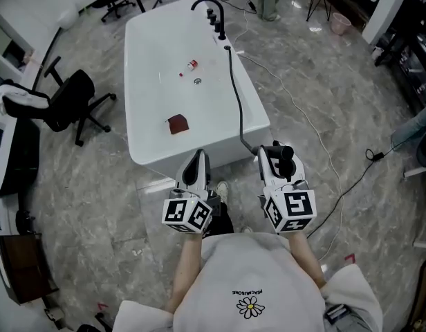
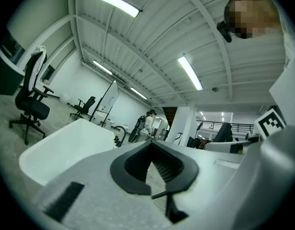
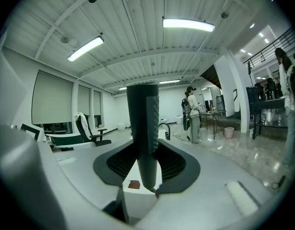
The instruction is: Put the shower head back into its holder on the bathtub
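the only writing i can make out is on the person's pale shirt (image 1: 251, 282): a small line of print above a daisy, upside down from here, which seems to read "peaceminusone". the cubes on both grippers carry bold black-and-white square markers, not words.

the white bathtub (image 1: 158, 159) stands on the grey marbled floor (image 1: 317, 68). in it lie a dark red cloth (image 1: 177, 124) near the close end, a small red-and-white item (image 1: 191, 65) further up that is too small to name, and the round drain (image 1: 197, 81) just beside that. i cannot see any water in it.

the shower head (image 3: 143, 128), a dark ribbed handle, stands upright between the jaws of the right gripper (image 1: 272, 151), which are clamped on it. it is held just off the tub's near right corner, well apart from the black faucet (image 1: 211, 9) and the row of black fittings (image 1: 220, 28) on the far rim; which of those is the holder i cannot tell. its black hose (image 1: 238, 95) runs along the right rim from the fittings down to the gripper.

the left gripper (image 1: 198, 156) sits at the tub's near end, its jaws closed together with nothing between them.

a black office chair (image 1: 71, 106) stands to the left of the tub.
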The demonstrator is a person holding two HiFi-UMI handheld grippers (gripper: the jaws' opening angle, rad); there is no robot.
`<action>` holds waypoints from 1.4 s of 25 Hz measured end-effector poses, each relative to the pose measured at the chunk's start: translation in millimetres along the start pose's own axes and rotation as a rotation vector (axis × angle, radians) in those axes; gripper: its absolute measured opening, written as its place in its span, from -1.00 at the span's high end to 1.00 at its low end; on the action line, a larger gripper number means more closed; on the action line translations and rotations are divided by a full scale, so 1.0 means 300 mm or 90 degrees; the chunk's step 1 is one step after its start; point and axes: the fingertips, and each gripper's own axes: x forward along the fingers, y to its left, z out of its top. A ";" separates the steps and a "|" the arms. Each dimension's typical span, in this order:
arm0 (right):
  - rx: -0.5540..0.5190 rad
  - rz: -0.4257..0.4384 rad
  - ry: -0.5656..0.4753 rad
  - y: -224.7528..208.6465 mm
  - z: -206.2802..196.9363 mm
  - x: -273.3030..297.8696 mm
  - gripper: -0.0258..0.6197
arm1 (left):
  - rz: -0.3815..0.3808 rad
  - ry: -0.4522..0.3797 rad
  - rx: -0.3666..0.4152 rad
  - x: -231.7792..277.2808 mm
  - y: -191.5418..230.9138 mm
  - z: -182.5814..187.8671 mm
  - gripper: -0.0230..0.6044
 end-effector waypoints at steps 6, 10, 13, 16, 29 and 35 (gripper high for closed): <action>-0.027 -0.019 0.010 0.001 0.091 0.320 0.49 | 0.000 0.045 0.008 0.258 0.250 0.039 0.94; -0.017 -0.035 0.011 -0.013 0.137 0.495 0.49 | -0.026 0.093 0.015 0.401 0.355 0.008 0.94; -0.015 -0.050 0.014 -0.020 0.147 0.595 0.49 | -0.043 0.130 0.019 0.467 0.410 -0.031 0.94; -0.017 -0.056 0.017 -0.025 0.157 0.679 0.49 | -0.062 0.204 0.077 0.534 0.450 -0.120 0.94; -0.002 0.008 -0.033 -0.154 0.341 0.913 0.49 | -0.100 0.346 0.100 0.904 0.449 -0.447 0.50; 0.012 0.046 -0.059 -0.249 0.419 1.029 0.49 | -0.079 0.396 0.090 1.125 0.477 -0.576 0.33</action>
